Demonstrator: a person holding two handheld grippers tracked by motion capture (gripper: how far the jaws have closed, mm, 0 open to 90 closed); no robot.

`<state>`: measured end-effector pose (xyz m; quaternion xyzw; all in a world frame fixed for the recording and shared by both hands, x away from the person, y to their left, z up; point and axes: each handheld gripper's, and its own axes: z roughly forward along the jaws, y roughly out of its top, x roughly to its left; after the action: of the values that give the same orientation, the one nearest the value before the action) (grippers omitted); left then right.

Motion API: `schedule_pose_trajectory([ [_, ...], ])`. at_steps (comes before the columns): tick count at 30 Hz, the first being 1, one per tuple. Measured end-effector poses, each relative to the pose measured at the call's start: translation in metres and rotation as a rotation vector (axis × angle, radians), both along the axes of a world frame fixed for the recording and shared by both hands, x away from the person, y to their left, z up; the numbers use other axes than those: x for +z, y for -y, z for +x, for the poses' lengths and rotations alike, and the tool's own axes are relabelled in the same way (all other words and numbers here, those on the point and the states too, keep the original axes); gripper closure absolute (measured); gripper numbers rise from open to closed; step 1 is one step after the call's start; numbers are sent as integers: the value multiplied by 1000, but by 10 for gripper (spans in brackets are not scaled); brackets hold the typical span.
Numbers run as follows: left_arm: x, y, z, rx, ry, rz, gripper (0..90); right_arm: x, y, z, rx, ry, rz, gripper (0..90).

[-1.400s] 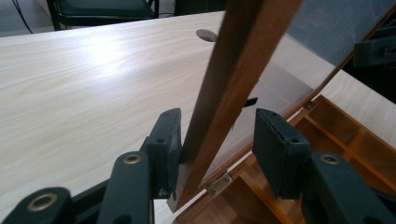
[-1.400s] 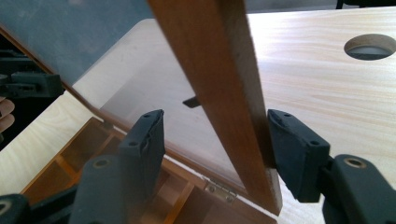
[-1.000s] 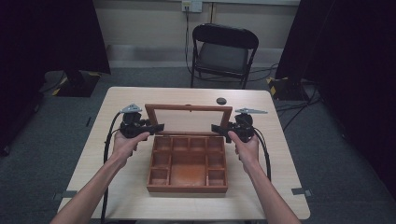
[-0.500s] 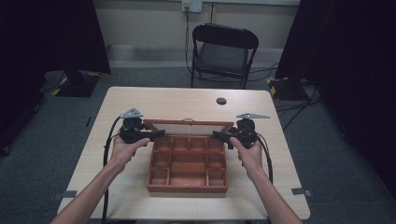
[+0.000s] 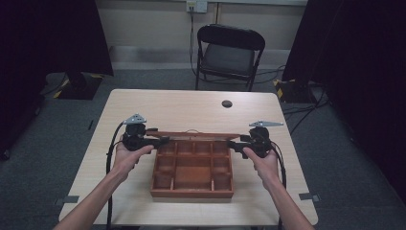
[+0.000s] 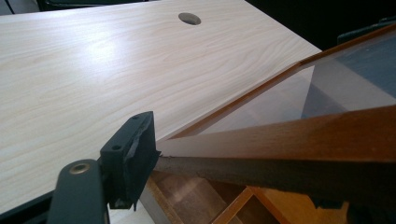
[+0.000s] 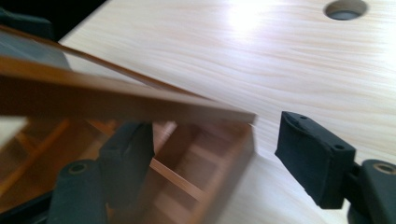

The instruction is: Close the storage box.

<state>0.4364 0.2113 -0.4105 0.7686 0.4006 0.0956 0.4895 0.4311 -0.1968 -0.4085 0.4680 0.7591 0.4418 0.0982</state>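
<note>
While both grippers flanked the wooden box [image 5: 192,172], its glass-paned lid [image 5: 194,134] hung partly lowered.
At mid-table [image 5: 191,108], the left gripper [image 5: 164,140] had just been opening, one pad touching the lid's frame edge; the right gripper [image 5: 231,143] stood unclenched, the lid's corner between its jaws, ungripped.
</note>
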Motion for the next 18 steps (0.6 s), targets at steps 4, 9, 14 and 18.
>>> schedule_pose_trajectory([
  [4,0,0,-1,5,-2,7,259,-3,13,-1,-24,-21,-11,304],
  [9,0,0,-4,7,-4,15,234,2,24,-1,-57,-9,8,346],
  [14,-3,0,-6,3,-12,25,196,15,26,3,-63,12,41,385],
  [18,-5,0,-8,1,-13,34,184,32,16,4,7,44,45,406],
])
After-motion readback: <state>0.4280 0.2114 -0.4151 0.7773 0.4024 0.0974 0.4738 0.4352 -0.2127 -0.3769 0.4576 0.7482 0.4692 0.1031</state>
